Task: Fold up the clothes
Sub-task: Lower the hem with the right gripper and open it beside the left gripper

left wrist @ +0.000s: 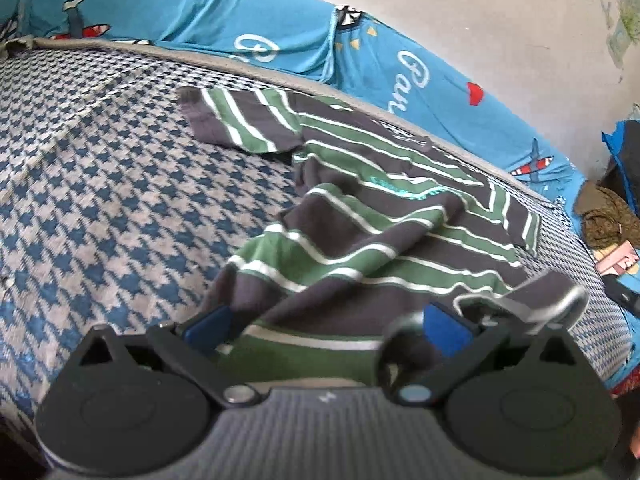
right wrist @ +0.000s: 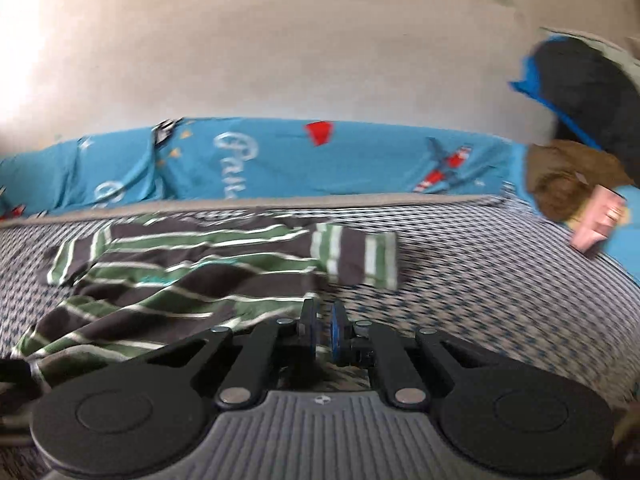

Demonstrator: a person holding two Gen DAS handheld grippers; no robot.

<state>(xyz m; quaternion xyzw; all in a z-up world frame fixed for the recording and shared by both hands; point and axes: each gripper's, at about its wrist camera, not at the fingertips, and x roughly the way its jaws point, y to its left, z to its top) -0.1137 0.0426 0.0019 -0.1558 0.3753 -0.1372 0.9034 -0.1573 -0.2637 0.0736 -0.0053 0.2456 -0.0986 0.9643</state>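
Note:
A dark grey shirt with green and white stripes (left wrist: 384, 216) lies crumpled on the houndstooth bed cover (left wrist: 100, 200), one sleeve spread toward the far edge. My left gripper (left wrist: 326, 326) is open and low over the shirt's near hem, with bunched cloth lying between its blue pads (left wrist: 208, 326). In the right wrist view the same shirt (right wrist: 192, 272) sits left of centre, a sleeve pointing right. My right gripper (right wrist: 324, 322) is shut down to a narrow slit at the shirt's right edge. I see no cloth between its pads (right wrist: 338, 324).
A blue printed sheet (left wrist: 248, 28) runs along the bed's far edge against a pale wall (right wrist: 280, 48). At the right end lie a brown bundle (right wrist: 560, 184), a pink box (right wrist: 596, 224) and a dark item (right wrist: 588, 84). Bare cover (right wrist: 500, 272) stretches right of the shirt.

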